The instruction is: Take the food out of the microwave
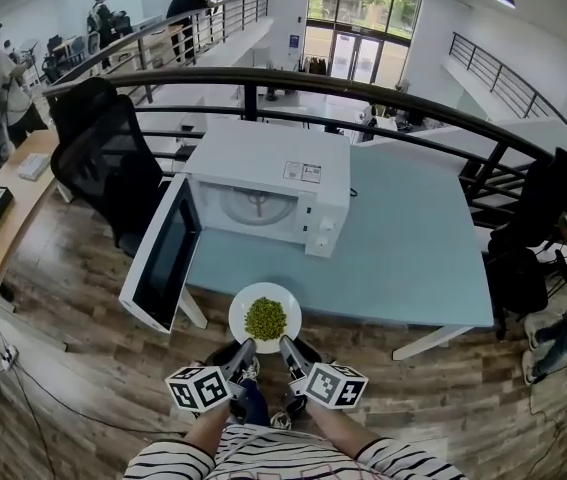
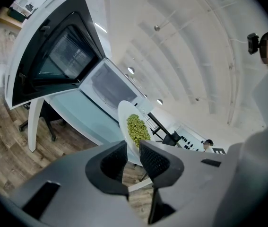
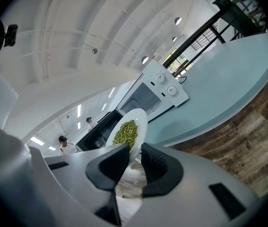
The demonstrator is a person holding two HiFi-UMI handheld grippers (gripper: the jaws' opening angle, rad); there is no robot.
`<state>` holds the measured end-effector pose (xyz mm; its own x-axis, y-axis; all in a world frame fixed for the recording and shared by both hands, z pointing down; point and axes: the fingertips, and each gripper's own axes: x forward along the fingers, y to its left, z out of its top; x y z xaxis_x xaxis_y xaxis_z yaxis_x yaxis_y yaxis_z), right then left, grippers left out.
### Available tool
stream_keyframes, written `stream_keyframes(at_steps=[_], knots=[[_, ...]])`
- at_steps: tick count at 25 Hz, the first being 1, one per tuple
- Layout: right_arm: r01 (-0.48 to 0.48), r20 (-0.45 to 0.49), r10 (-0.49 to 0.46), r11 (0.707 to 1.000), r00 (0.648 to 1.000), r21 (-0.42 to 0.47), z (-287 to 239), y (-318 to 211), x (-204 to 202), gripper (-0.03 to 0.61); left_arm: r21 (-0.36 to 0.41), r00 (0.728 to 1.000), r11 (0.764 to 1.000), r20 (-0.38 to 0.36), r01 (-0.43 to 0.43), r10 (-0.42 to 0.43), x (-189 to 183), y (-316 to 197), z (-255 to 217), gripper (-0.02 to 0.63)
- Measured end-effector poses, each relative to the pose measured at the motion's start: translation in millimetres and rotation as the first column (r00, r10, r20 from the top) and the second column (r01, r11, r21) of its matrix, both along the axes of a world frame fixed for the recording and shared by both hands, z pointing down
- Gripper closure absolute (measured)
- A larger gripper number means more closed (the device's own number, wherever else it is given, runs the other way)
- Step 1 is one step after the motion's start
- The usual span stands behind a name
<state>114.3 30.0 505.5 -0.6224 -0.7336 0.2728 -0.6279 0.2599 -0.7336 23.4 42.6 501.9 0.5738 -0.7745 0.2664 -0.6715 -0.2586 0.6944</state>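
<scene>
Left gripper [image 1: 247,347] and right gripper [image 1: 286,344] pinch plate [image 1: 239,312] beside open microwave door [image 1: 163,256].

plate [image 1: 238,315] white | peas [image 1: 265,318] green | microwave [image 1: 263,158] white | table [image 1: 413,243] pale blue | shirt [image 1: 163,463] black-white stripes

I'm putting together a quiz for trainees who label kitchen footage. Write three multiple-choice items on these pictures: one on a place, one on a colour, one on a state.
1. Where is the plate of peas relative to the microwave?
A) inside it
B) on top of it
C) outside, in front of it

2. What colour is the table top?
A) red
B) light blue
C) black

3. How is the microwave door?
A) shut
B) open
C) missing

Answers:
1 C: the left hand-held gripper and the right hand-held gripper hold it by its rim, clear of the cavity.
2 B: the head view shows it.
3 B: it swings out to the left.
</scene>
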Motion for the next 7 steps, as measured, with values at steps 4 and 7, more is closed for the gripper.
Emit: stream_keyframes(at_steps=[4,7], knots=[[0.002,-0.002,-0.002,1.000,1.000,0.002,1.2,-1.4,-0.4,0.489,-0.001,1.000,1.000,0.000,0.004,-0.004,-1.3,-1.3,2.0,0.520],[0.003,-0.002,-0.003,1.000,1.000,0.005,2.4,-1.9,-0.4,0.489,0.000,1.000,1.000,0.000,0.004,-0.004,-1.1,-2.4,3.1,0.520]])
